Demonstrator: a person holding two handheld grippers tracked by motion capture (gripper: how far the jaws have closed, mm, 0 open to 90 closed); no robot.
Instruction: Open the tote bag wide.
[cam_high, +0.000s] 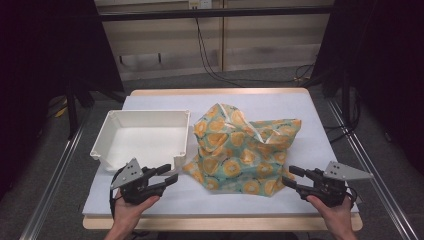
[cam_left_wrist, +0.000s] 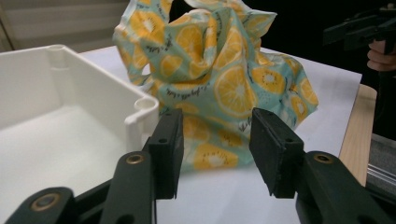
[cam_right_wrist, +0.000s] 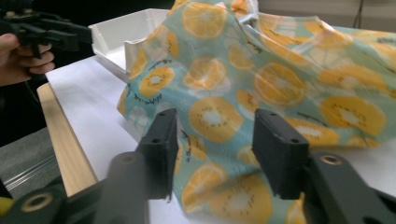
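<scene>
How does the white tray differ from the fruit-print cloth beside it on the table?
The white tray is plain, rigid and square, standing open and empty; the fruit-print cloth is teal with orange slices, soft, and lies crumpled in a heap. The tray sits nearer the left claw, the cloth nearer the right claw. Both rest on the white table cover, close together, and neither is gripped.

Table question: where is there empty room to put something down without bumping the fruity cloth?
The white tray is bare inside. The far strip of the table, behind the tray and the crumpled fruit-print cloth, is free, and so is the near strip between the left claw and right claw. The middle is crowded: the cloth reaches up to the tray's corner.
</scene>
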